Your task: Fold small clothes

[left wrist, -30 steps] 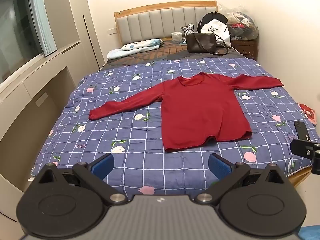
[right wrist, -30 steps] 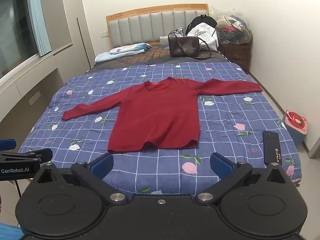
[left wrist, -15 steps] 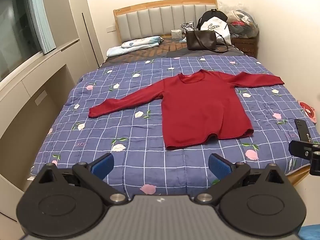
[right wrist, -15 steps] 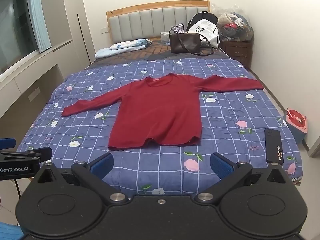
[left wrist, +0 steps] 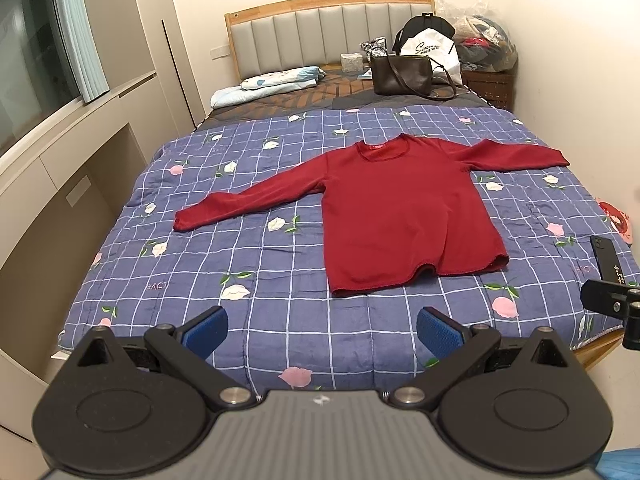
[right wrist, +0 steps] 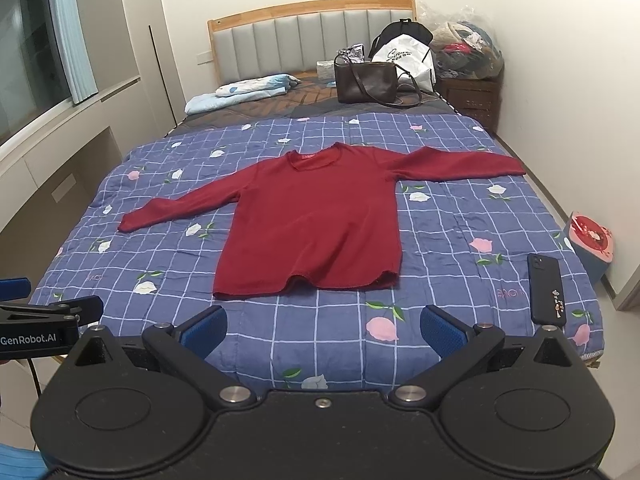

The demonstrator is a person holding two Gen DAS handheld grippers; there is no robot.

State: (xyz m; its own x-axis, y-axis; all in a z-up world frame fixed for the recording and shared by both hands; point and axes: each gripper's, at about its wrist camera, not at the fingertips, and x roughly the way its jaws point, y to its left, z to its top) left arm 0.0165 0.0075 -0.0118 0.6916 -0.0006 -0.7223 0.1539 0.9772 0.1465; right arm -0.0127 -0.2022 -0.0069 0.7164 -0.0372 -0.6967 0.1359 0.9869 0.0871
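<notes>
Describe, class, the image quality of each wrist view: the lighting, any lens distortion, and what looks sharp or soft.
Left wrist view: even indoor light, the red sweater sharp, the headboard bowed by the fisheye, dark corners, the left gripper open at the bottom edge. Right wrist view: the same soft light with faint shadows, wall lines curving, the phone crisp, the right gripper open.

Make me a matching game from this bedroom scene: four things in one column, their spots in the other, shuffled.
Things:
1. dark red long-sleeved top
2. black phone
3. brown leather shoulder bag
4. light blue folded pillowcase

Places:
A. near the bed's right edge, close to the foot
B. standing upright by the headboard
C. spread flat mid-quilt, sleeves out
D. lying at the head, left side

Pairs: 1-C, 2-A, 3-B, 4-D
</notes>
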